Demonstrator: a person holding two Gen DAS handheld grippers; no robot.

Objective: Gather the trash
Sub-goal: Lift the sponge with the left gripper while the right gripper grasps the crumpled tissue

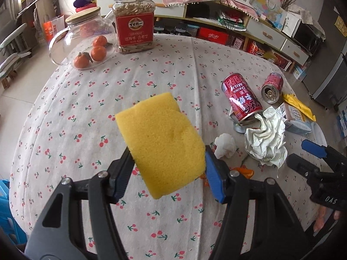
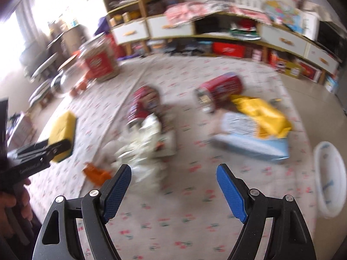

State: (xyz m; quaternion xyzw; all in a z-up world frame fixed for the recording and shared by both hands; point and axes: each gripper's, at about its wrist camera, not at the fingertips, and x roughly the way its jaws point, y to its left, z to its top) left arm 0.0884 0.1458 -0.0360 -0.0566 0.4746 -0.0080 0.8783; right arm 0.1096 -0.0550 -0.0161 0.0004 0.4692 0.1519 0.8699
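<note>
Yellow sponge (image 1: 161, 145) pinched in left tool (image 1: 169, 169), above open tablecloth (image 1: 151, 69)

The left gripper (image 1: 168, 169) points steeply downward, its two black arms spreading toward the camera and its blue pads pressed against the two sides of a yellow sponge (image 1: 162, 143), which it holds lifted clear of the surface below; the sponge juts forward beyond the fingertips, tilted. In the right wrist view this gripper shows from the side at the left edge, a hand (image 2: 9, 208) wrapped around its handle. The right gripper (image 2: 173, 173) also angles downward; its jaws stand wide apart with nothing between the blue pads; its own view is smeared. From the left wrist camera it appears at the right edge, fingertips visible under its body.
</note>
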